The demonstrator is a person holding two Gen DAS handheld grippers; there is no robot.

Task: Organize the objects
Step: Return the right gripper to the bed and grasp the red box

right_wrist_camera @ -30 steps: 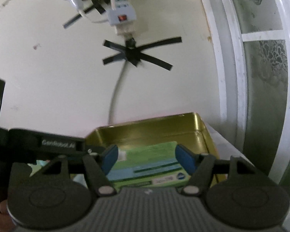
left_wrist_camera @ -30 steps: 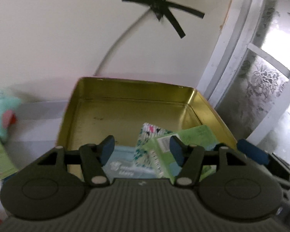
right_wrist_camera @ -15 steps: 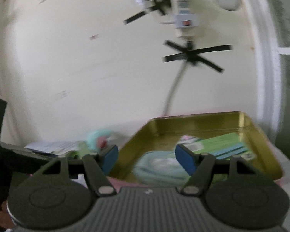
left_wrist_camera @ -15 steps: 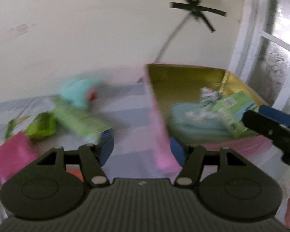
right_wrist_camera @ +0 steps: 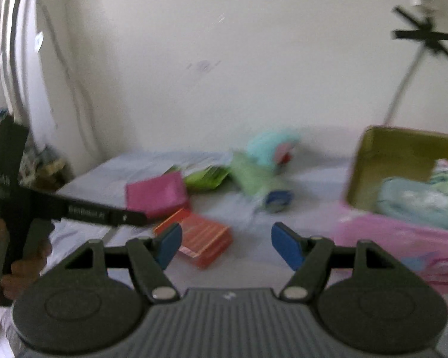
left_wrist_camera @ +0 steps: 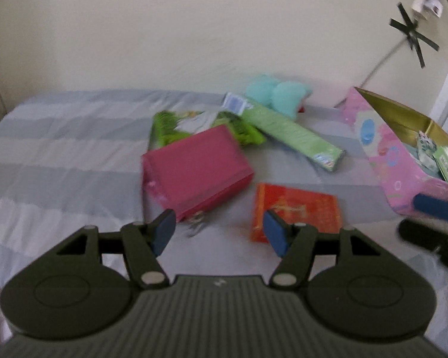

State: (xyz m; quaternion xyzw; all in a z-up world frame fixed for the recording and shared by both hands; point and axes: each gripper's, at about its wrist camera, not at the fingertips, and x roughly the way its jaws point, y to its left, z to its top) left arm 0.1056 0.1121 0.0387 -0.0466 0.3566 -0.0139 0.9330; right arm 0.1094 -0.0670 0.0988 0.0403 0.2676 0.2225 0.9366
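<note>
Two grippers are hanging half open and empty over the striped bed: the left gripper above a blurred magenta box and an orange-red packet, the right gripper near the pink tin. That gold-lined tin is sitting at the right, holding a pale blue cloth.

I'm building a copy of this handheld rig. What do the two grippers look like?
Both match: the left gripper and the right gripper have a dark grey ribbed body, two round housings, black linkage arms with silver pivot pins, and blue pads on the fingers. In the right wrist view, white lettering runs along the left one's side, too blurred to read.
</note>
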